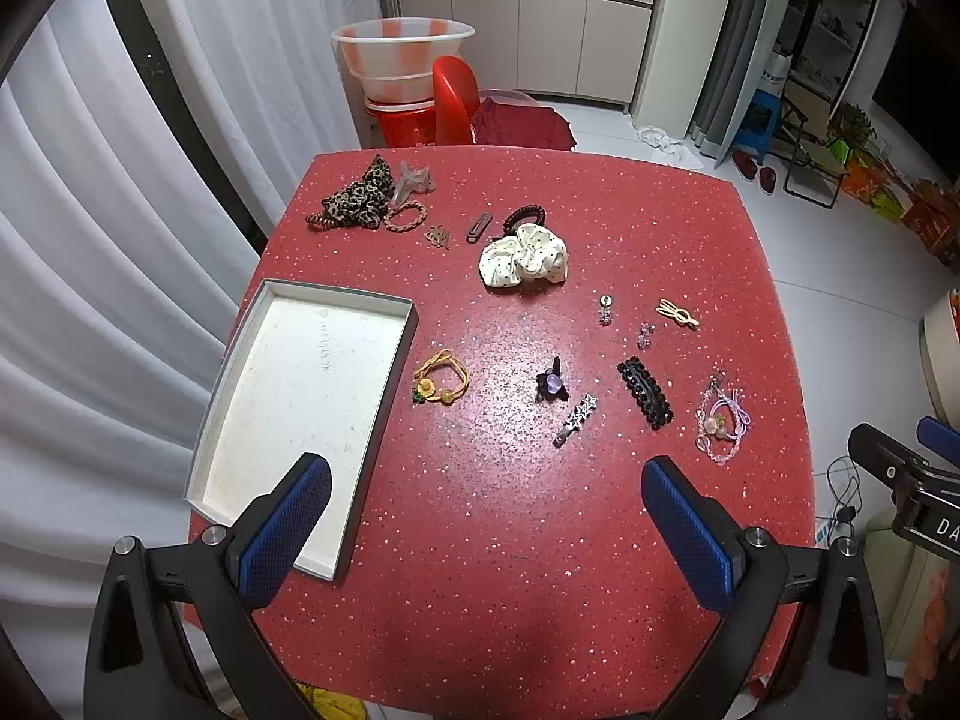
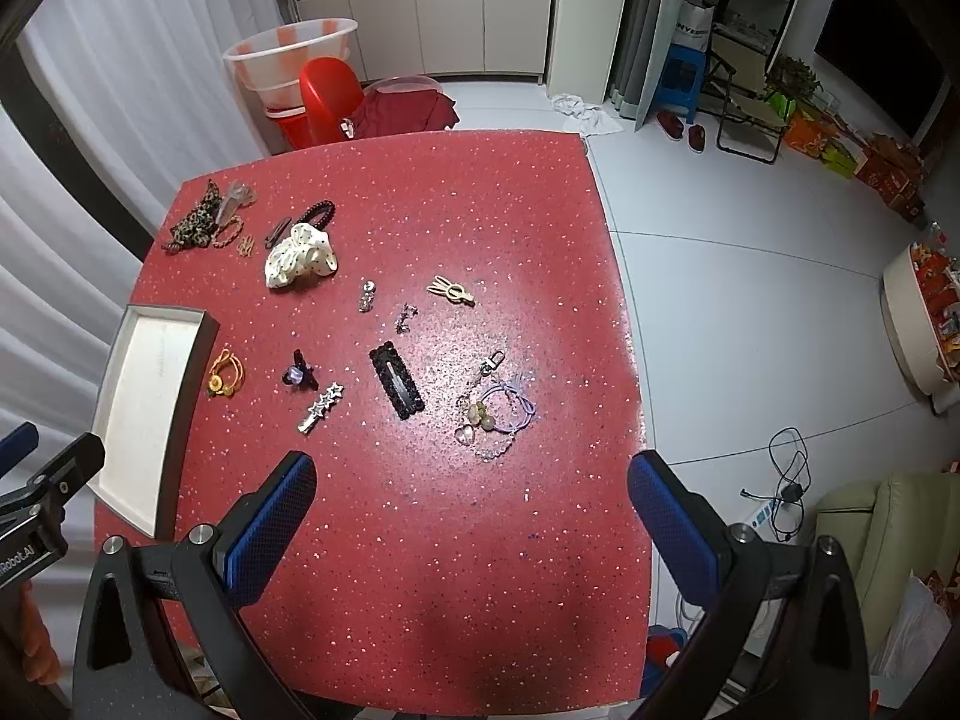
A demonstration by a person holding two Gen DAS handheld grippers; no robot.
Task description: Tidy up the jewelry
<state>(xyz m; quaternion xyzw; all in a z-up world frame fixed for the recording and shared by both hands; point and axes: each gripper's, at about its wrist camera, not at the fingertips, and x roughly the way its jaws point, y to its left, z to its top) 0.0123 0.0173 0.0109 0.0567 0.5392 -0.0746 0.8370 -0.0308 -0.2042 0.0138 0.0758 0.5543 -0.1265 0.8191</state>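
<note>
An empty white tray (image 1: pixel 300 396) lies at the left of the red table (image 1: pixel 510 570); it also shows in the right wrist view (image 2: pixel 144 396). Hair accessories are scattered over the table: a yellow flower tie (image 1: pixel 440 377), a purple claw clip (image 1: pixel 551 383), a star clip (image 1: pixel 577 418), a black barrette (image 1: pixel 645 391), pink beaded ties (image 1: pixel 720 417), a cream clip (image 1: pixel 677 313), a white dotted scrunchie (image 1: pixel 523 255) and a leopard scrunchie (image 1: pixel 357 198). My left gripper (image 1: pixel 486 510) is open and empty above the near table. My right gripper (image 2: pixel 471 507) is open and empty, near the pink ties (image 2: pixel 495 411).
A red chair (image 1: pixel 456 99) and stacked basins (image 1: pixel 399 63) stand behind the table. White curtains (image 1: pixel 90 240) hang at the left. Cables (image 2: pixel 786 480) lie on the floor at the right, beside a sofa (image 2: pixel 888 540).
</note>
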